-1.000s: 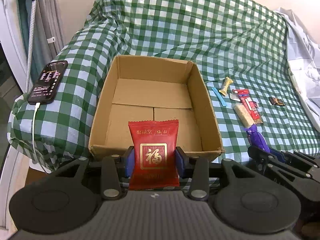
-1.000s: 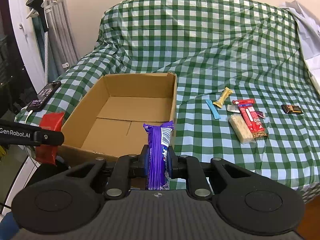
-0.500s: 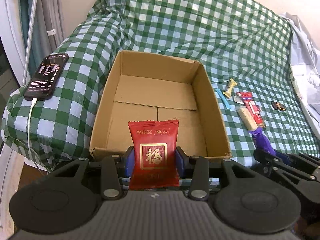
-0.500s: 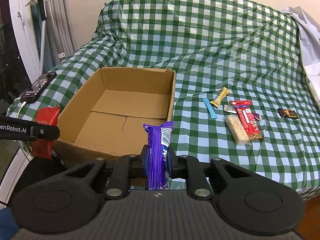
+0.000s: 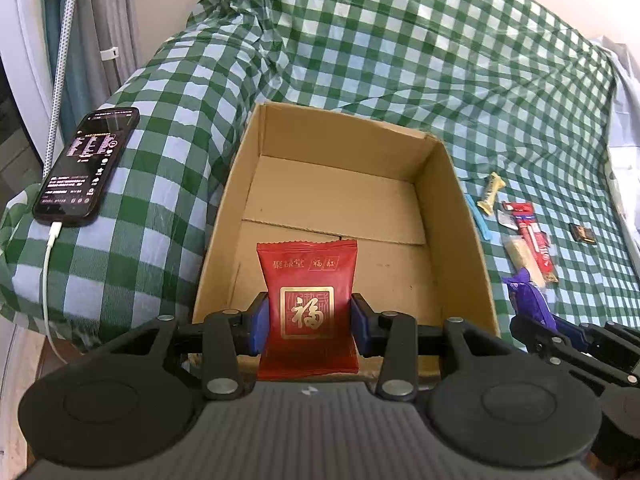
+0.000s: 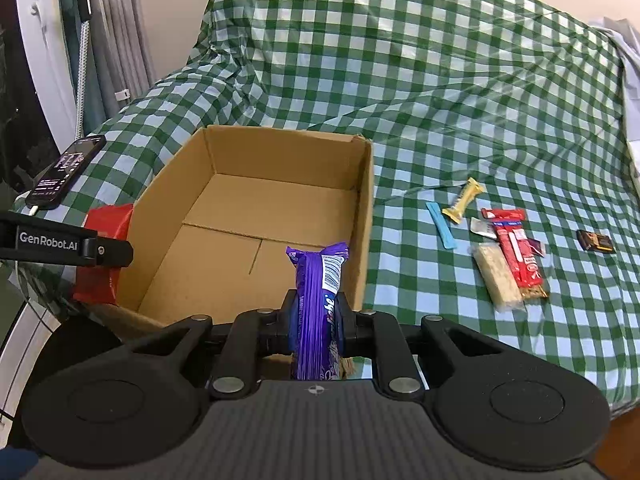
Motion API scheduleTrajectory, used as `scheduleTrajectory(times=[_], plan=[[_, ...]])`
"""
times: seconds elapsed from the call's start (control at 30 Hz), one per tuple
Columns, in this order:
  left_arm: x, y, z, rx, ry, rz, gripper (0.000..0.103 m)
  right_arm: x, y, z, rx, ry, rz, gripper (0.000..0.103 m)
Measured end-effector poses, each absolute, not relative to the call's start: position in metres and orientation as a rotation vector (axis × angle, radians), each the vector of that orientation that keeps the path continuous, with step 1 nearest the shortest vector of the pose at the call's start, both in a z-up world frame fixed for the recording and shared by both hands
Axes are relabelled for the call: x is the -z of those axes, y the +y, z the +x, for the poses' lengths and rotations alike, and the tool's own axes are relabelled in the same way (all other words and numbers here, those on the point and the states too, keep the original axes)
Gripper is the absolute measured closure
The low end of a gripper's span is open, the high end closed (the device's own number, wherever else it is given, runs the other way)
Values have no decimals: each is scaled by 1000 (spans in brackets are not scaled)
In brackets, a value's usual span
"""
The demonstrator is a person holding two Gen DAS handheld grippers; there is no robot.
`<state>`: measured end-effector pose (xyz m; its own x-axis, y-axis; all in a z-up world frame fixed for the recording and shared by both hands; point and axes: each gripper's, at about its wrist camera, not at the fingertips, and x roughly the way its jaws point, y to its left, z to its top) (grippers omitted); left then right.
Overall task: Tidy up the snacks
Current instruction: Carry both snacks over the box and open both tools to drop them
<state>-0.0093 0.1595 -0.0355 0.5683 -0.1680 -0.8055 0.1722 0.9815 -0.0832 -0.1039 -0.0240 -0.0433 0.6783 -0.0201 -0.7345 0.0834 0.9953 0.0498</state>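
Lettering "GenRobot.AI" marks left tongs [image 6: 102, 248]; purple wrapper [image 6: 318, 300] print seems illegible.

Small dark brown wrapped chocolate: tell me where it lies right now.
In the right wrist view the small dark brown wrapped chocolate lies alone on the green checked cloth, far right, beyond the long red snack packet.
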Motion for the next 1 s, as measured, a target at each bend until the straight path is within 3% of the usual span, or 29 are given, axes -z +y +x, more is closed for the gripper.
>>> scheduleTrajectory(times=[1.0], plan=[[108,133,104,87,1071,137,56,104,-17,15,23,941,133,85]])
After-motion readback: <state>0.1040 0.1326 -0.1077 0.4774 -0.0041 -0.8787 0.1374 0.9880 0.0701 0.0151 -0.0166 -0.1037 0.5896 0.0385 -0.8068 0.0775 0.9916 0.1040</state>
